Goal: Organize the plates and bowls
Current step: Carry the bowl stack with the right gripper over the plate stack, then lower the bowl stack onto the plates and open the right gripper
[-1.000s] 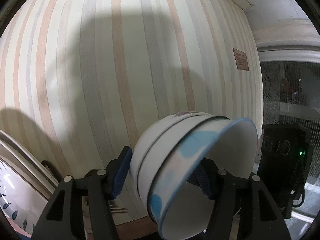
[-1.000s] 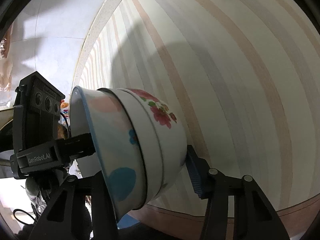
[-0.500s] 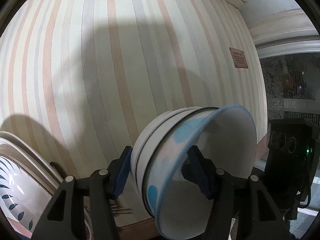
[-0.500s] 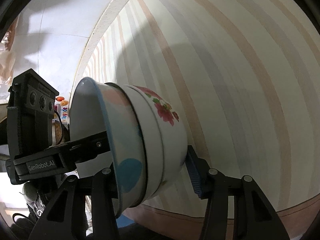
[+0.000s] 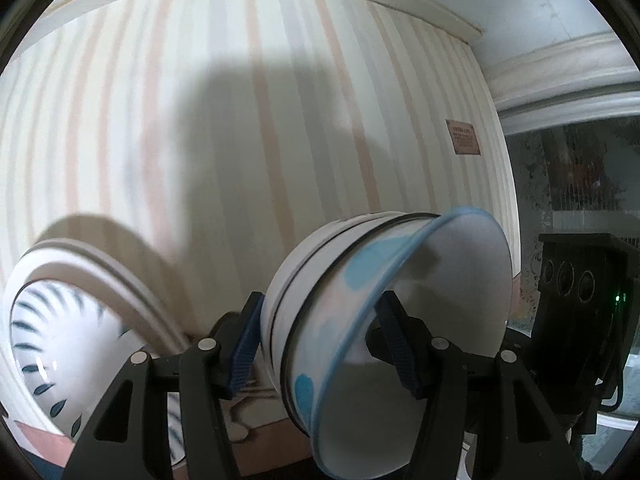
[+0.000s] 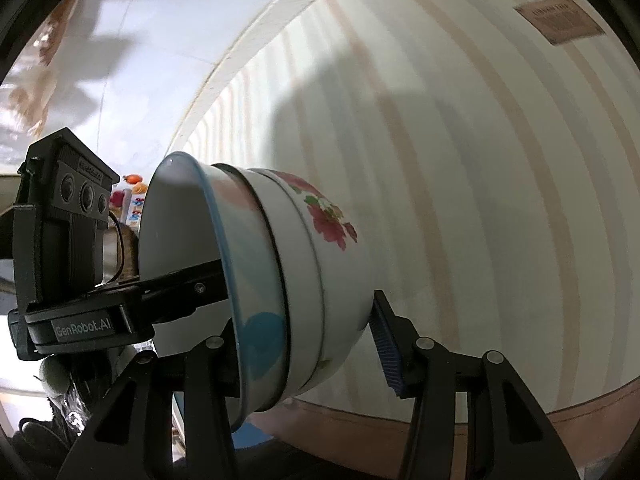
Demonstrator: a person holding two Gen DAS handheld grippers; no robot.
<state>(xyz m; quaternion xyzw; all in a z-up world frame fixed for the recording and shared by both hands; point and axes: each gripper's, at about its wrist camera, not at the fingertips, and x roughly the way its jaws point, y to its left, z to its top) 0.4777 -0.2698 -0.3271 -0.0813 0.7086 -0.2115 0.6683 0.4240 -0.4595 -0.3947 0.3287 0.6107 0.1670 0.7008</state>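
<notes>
A stack of nested bowls hangs tilted on its side above the striped tablecloth. The inner bowl is white with blue and pink spots and a blue rim; the outer one carries red flowers. My left gripper is shut on the stack, one blue pad against the base and the other inside the top bowl. My right gripper clamps the same stack of bowls from the opposite side, with one pad at the base. Each gripper shows in the other's view: the right, the left.
A pile of white plates with a dark leaf pattern lies at the lower left in the left wrist view. A small brown label is on the cloth near its right edge. Beyond the table's far edge is pale floor.
Both grippers have risen with the bowl stack and tipped, so the cloth's far edge has come into view. The leaf-pattern plates show much more at the left.
</notes>
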